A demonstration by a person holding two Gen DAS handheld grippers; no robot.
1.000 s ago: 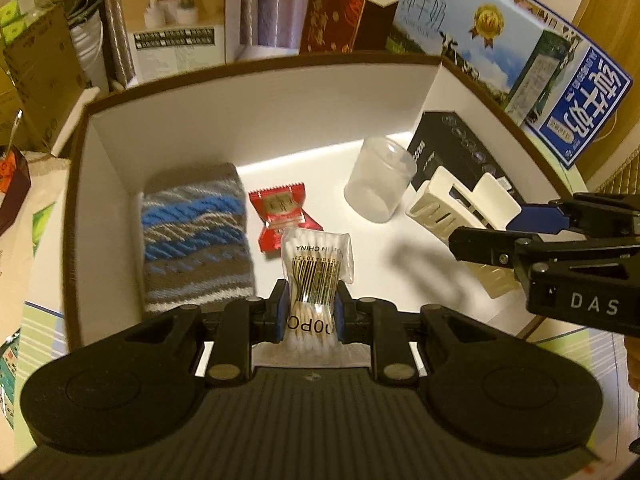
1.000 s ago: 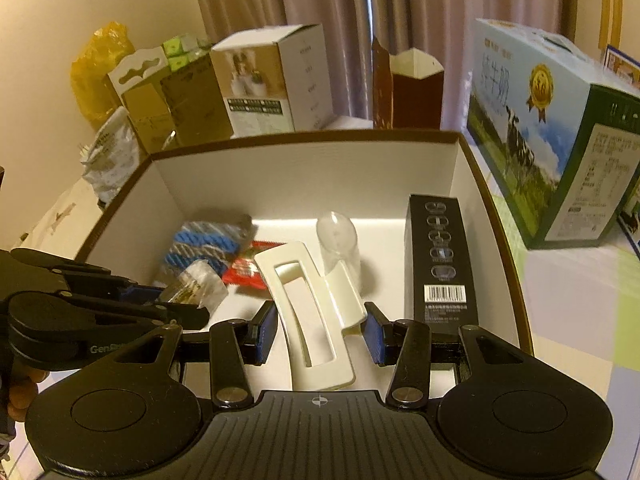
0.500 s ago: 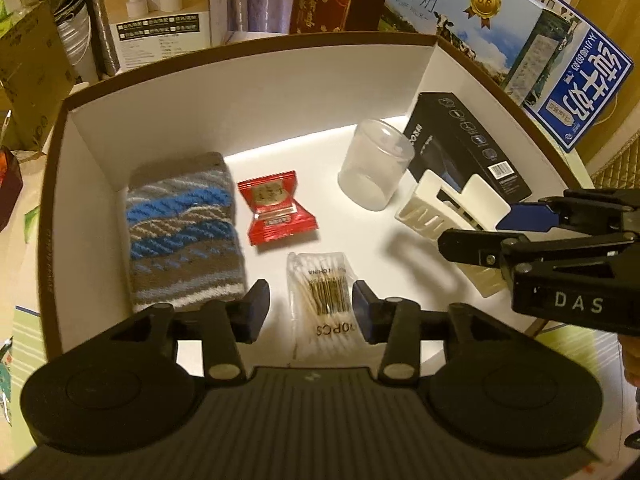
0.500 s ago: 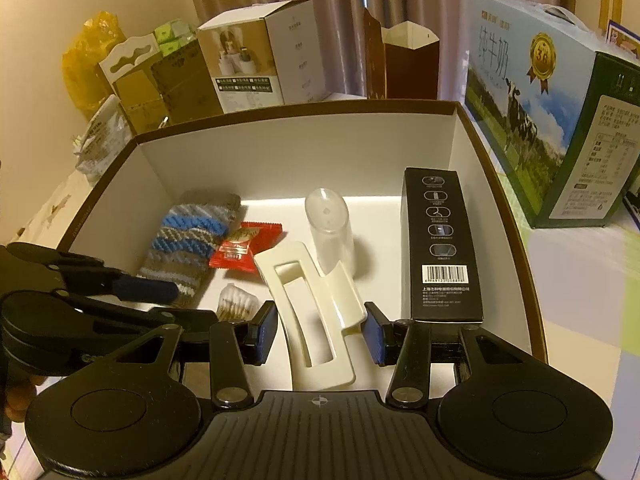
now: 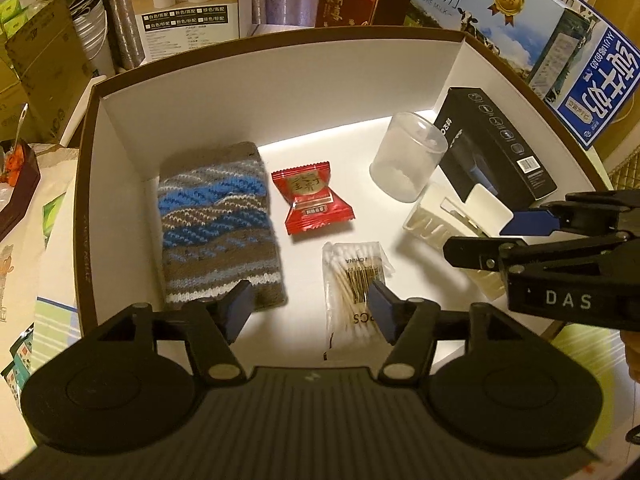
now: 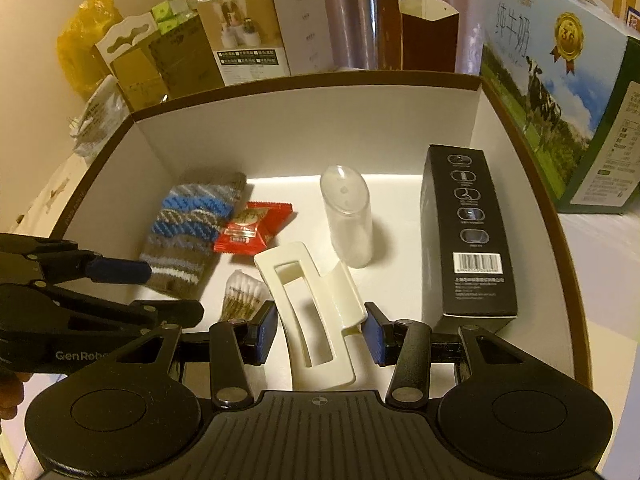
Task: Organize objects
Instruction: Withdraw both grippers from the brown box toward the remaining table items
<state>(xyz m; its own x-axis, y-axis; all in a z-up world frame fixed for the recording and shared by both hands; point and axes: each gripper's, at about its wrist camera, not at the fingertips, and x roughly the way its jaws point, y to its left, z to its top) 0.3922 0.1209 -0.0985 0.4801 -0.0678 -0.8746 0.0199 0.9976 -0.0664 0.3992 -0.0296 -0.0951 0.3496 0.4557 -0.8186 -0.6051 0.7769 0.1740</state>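
My left fingers (image 5: 308,312) stand wide over the swab packet (image 5: 354,280) lying low-centre in the box (image 5: 280,92); right fingers (image 6: 320,332) parted about the cream clip (image 6: 312,312); all six items boxed; little seems left.

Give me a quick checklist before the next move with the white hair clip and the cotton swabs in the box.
1. Left hand-held gripper open and empty: ok.
2. Cotton swabs lying flat on the box floor: ok.
3. Right hand-held gripper open around the hair clip: ok.
4. Hair clip fully let go: cannot tell, one pad sits very close.
5. Plastic cup upright beyond the clip: ok.
6. Box holds everything: ok.
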